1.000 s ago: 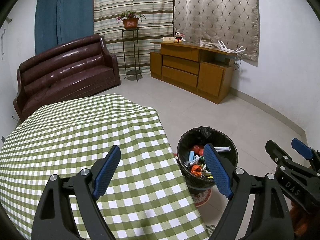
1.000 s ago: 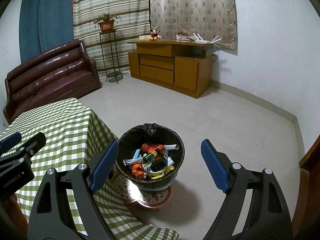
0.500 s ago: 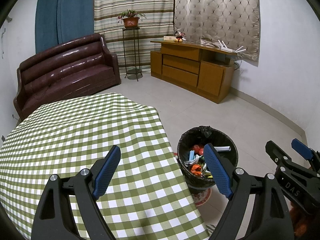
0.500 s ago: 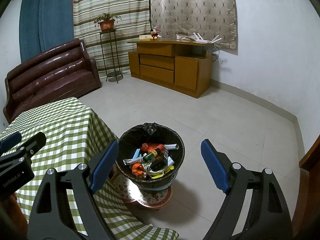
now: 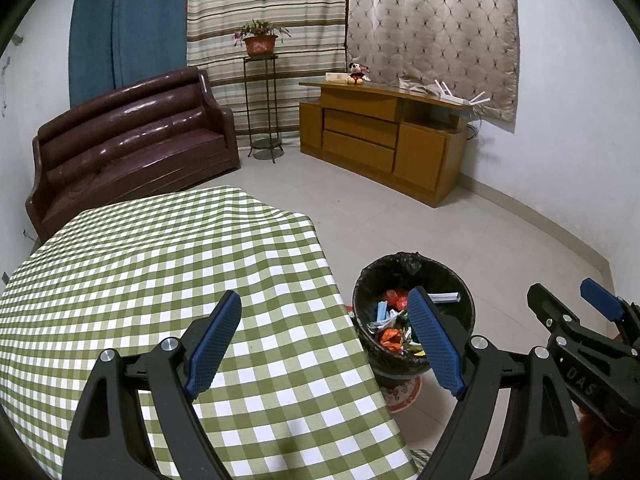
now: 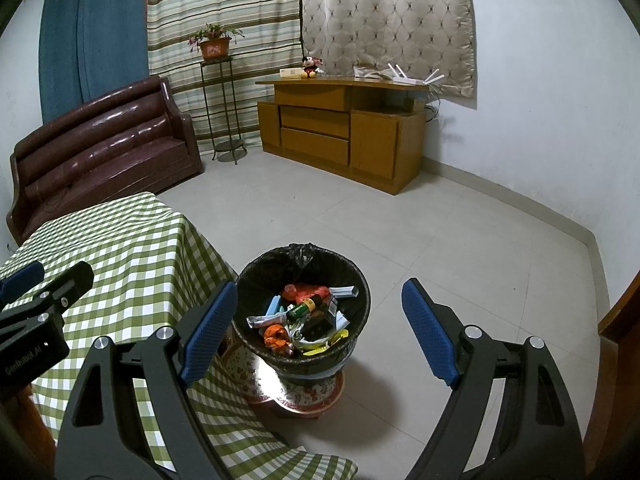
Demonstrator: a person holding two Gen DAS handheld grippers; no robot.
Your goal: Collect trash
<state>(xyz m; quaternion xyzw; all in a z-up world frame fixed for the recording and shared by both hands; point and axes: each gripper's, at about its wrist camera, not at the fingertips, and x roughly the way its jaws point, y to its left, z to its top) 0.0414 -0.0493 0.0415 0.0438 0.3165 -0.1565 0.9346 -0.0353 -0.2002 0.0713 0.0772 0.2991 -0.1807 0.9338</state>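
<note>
The left claw hangs released over the right edge of the counter, whose green-and-white checked cloth lies bare beneath it; nothing sits between its blue pads. Just past that right edge, on the floor, stands the trash bin, lined with a black bag and perched on a patterned red-and-white base. The trash lies inside it: crumpled orange and red wrappers, a small dark bottle, white paper and a yellow scrap. In the left wrist view the bin shows just behind the left claw's right pad. The right claw is released too, empty, held above the bin so that the bin's mouth shows between its pads, apart from both.
</note>
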